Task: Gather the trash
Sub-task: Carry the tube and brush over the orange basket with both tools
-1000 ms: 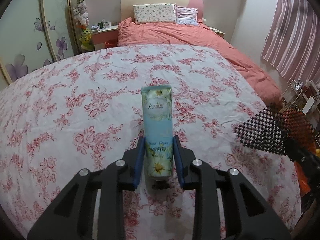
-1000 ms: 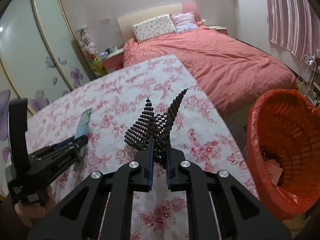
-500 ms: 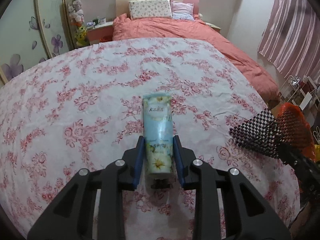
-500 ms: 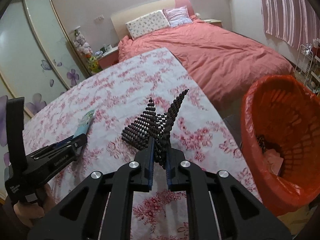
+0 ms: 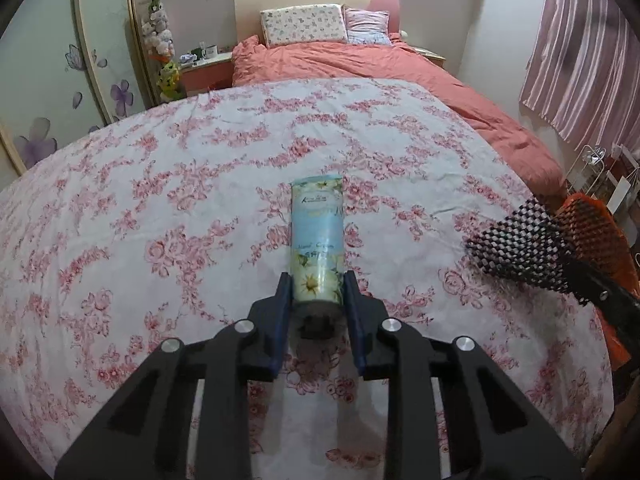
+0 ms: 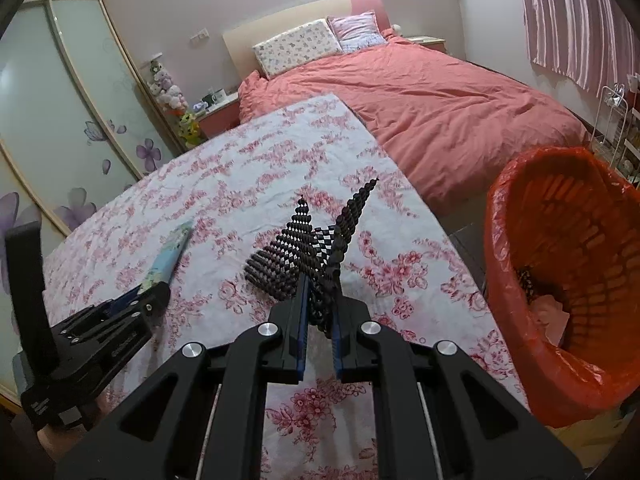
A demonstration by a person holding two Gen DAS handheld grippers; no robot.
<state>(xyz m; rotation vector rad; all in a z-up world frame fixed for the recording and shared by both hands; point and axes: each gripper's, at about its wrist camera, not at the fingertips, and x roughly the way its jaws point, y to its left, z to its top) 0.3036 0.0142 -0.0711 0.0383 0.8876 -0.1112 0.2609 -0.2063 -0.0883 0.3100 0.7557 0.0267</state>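
Left hand-held gripper [image 5: 316, 294] jaws are closing on the hand cream tube [image 5: 317, 240]; right hand-held gripper [image 6: 319, 308] pinches black-and-white checkered packaging [image 6: 308, 256] near the surface's [image 6: 240, 184] right edge.

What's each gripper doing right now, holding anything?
Left gripper: jaws closing on the tube, its end between the pads.
Right gripper: shut on the black mesh.

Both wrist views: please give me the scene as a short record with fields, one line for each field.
surface: floral tablecloth
left gripper: jaws closing on blue hand cream tube, tube between them
right gripper: shut on black checkered mesh piece
bin: orange-lined trash basket, right of table, some trash inside
background: bed with pink cover
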